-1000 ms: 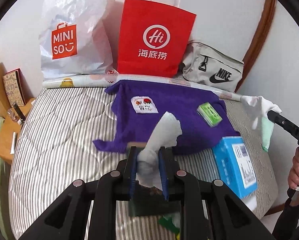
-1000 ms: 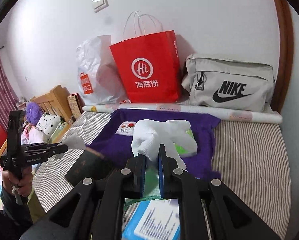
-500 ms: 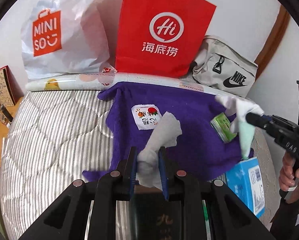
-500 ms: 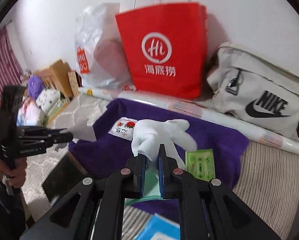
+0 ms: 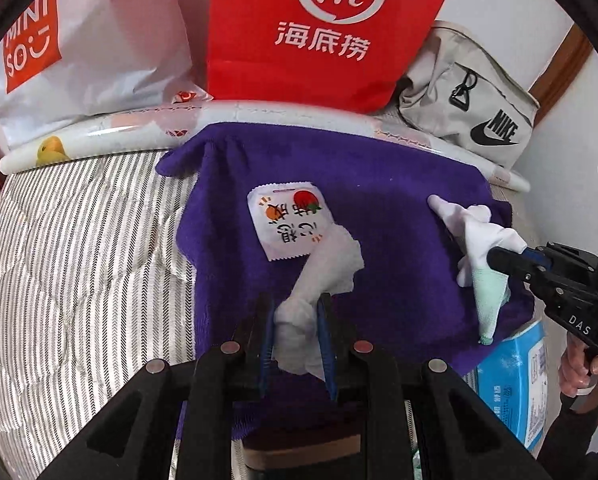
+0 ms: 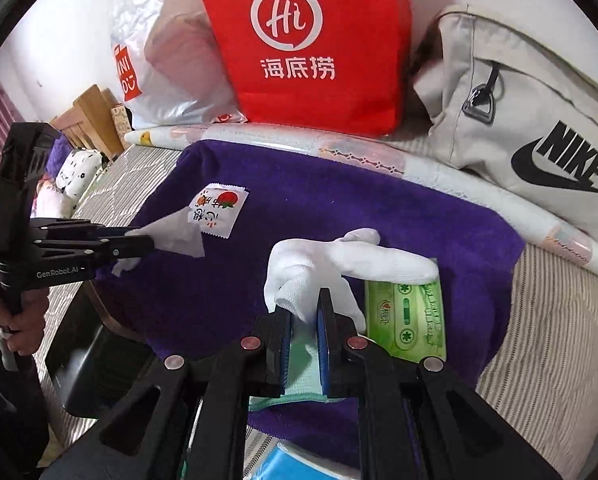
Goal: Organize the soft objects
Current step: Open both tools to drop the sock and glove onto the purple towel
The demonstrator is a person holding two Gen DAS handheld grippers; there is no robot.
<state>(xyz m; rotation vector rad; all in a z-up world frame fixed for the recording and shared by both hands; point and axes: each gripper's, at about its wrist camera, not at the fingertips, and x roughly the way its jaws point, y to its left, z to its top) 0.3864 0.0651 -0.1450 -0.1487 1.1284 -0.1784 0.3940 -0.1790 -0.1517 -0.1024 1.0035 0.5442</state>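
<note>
A purple towel (image 5: 379, 200) (image 6: 339, 216) lies spread on the striped bed. My left gripper (image 5: 297, 320) is shut on a crumpled white tissue (image 5: 323, 268) and holds it over the towel's near part; it also shows in the right wrist view (image 6: 139, 246). My right gripper (image 6: 305, 312) is shut on a white glove (image 6: 331, 260) with a pale green cloth (image 6: 299, 360) under it, over the towel's right side; it also shows in the left wrist view (image 5: 495, 258). A white snack packet (image 5: 289, 220) (image 6: 219, 208) and a green tissue pack (image 6: 411, 316) lie on the towel.
A red paper bag (image 5: 323, 28), a white Miniso bag (image 5: 79, 48), a grey Nike bag (image 5: 471, 100) and a rolled mat (image 5: 139, 136) stand along the wall. A blue tissue box (image 5: 519, 380) lies at the right. A dark book (image 6: 91, 356) lies by the towel's near edge.
Both grippers have moved forward over the purple towel, still holding their items. The right gripper with the glove has come in over the towel's right side by the green pack.
</note>
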